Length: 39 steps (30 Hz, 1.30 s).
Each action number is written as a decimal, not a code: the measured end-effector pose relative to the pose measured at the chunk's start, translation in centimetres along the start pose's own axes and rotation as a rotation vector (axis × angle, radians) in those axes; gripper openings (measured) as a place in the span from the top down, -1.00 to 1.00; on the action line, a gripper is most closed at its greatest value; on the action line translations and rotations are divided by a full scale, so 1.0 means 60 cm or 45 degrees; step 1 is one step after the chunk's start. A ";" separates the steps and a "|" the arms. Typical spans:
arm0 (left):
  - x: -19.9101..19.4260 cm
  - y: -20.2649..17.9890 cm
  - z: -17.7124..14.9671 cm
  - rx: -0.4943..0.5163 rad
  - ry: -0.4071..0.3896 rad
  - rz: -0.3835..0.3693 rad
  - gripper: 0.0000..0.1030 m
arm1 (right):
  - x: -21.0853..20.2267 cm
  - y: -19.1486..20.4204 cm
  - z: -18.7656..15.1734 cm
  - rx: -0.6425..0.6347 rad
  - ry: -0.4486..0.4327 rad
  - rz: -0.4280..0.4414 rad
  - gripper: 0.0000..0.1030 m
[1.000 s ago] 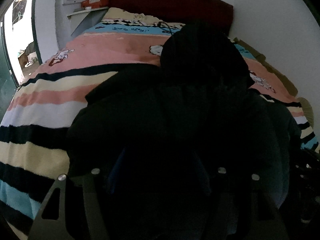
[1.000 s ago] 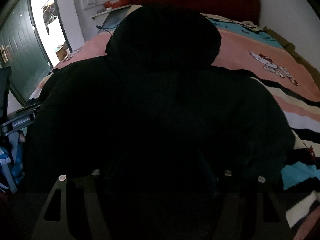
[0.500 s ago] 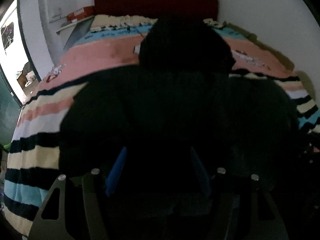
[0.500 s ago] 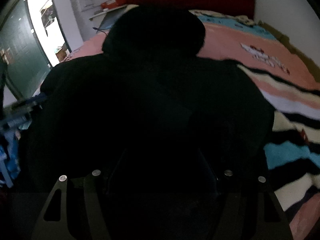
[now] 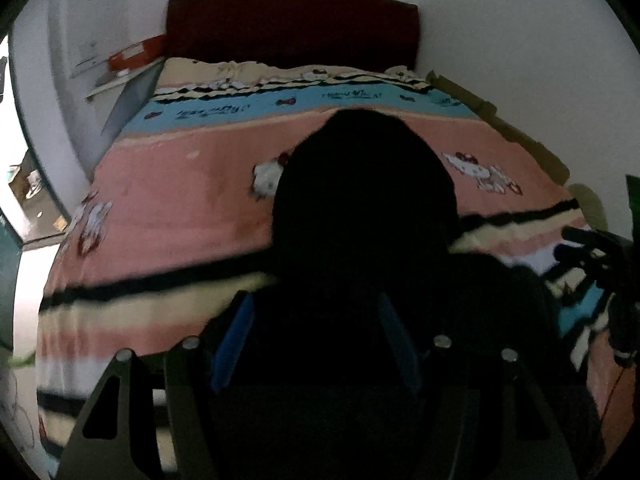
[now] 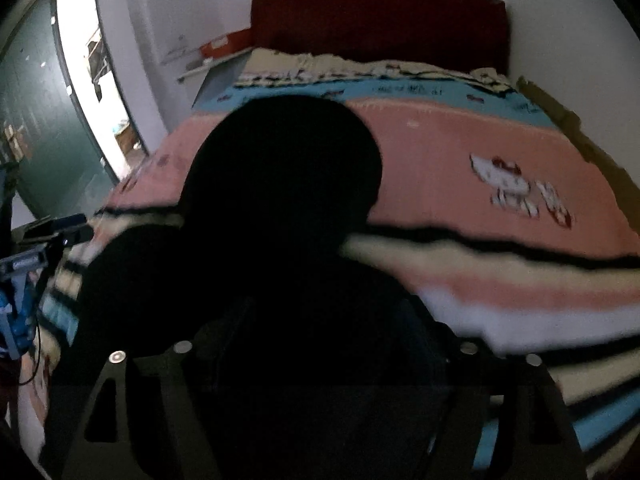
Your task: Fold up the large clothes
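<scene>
Two grippers over a bed (image 5: 168, 208): left gripper (image 5: 316, 336) wide, right gripper (image 6: 320, 332) opening, grip unclear; black hoodie (image 5: 360, 208) lies hood toward headboard (image 5: 292, 24)

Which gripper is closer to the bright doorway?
Left. The left gripper is over the doorway-side part of the black coat. The right gripper, jaws opening with no pinch visible, is across the coat, farther from the bright doorway.

black hooded garment (image 5: 366, 216): 1 | striped blanket (image 5: 180, 184): 1 | red headboard (image 5: 292, 24): 1 | orange box (image 5: 136, 54): 1
</scene>
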State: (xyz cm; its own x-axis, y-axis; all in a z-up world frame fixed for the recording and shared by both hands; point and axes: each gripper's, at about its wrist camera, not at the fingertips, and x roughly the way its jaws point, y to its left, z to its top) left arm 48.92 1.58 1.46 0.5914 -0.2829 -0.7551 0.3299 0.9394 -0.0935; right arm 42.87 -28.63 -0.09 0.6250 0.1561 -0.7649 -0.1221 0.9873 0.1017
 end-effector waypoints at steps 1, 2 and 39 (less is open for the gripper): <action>0.019 0.002 0.023 0.005 0.006 0.009 -0.23 | 0.014 -0.006 0.024 0.005 -0.007 0.008 -0.64; 0.039 0.001 0.045 0.012 0.011 0.023 -0.23 | 0.033 -0.015 0.053 0.009 -0.020 0.008 -0.65; 0.048 -0.053 0.027 -0.024 -0.083 -0.127 0.86 | 0.070 0.004 0.102 -0.013 -0.190 0.263 0.79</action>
State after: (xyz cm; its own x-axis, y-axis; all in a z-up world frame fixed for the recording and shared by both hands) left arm 50.76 -2.50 0.62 0.6029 -0.3866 -0.6979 0.3760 0.9092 -0.1788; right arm 50.20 -27.55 0.62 0.6926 0.3581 -0.6262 -0.2665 0.9337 0.2392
